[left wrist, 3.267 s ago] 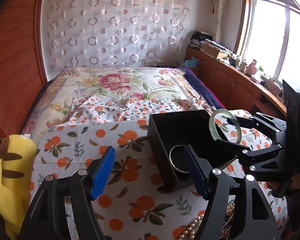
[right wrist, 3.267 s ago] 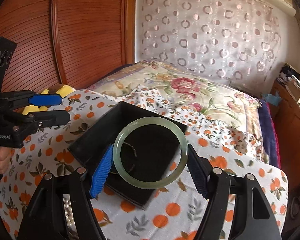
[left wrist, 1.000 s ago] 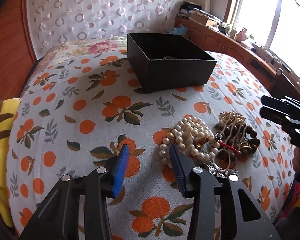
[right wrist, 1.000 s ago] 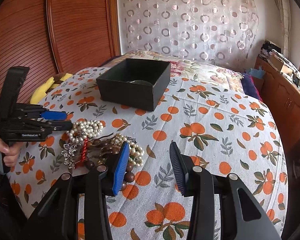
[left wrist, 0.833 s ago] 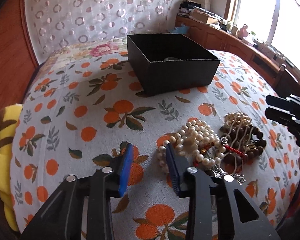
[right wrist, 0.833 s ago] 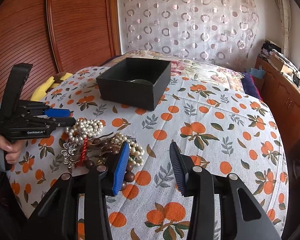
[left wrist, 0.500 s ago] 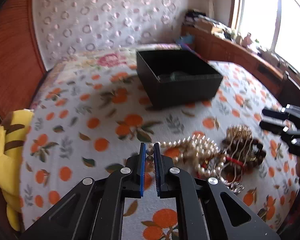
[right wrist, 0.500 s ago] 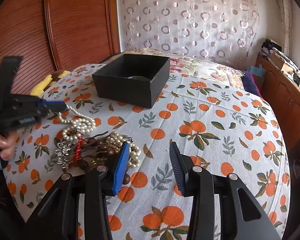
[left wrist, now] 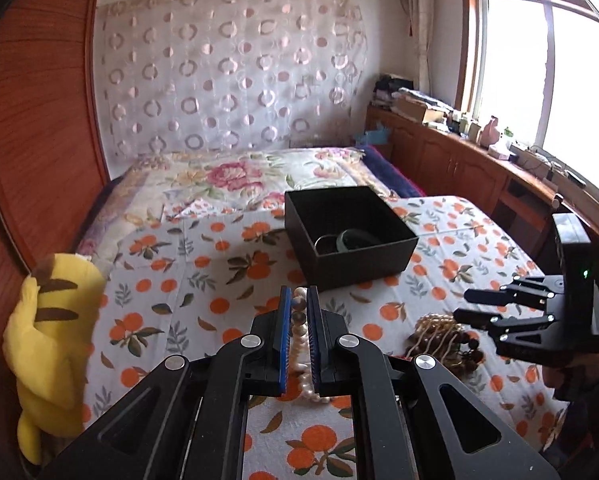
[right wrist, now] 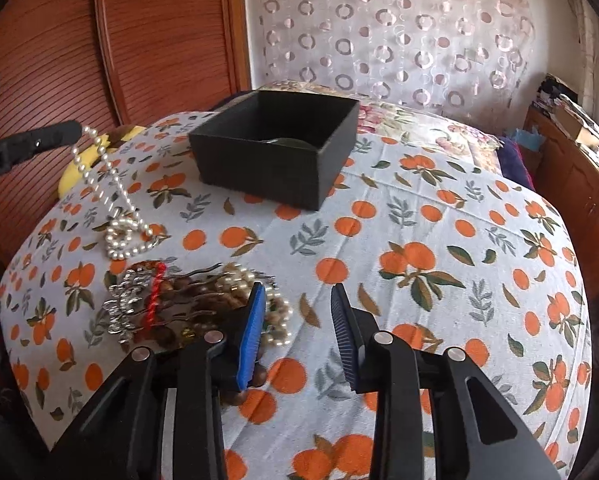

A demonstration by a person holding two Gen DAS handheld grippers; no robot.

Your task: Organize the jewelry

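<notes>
Gripping the pearl necklace (right wrist: 111,184) in the clamped left tongs (left wrist: 298,308), one end trailing on the bed (right wrist: 419,216) near its left edge, likely bound for the black box (right wrist: 275,148); right tongs (right wrist: 297,312) closing, empty, beside the jewelry pile (right wrist: 179,300).

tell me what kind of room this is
Most likely a bedroom in a home: the jewelry lies on a bed with an orange-print cover, a floral quilt further back, and a yellow plush toy beside it.
</notes>
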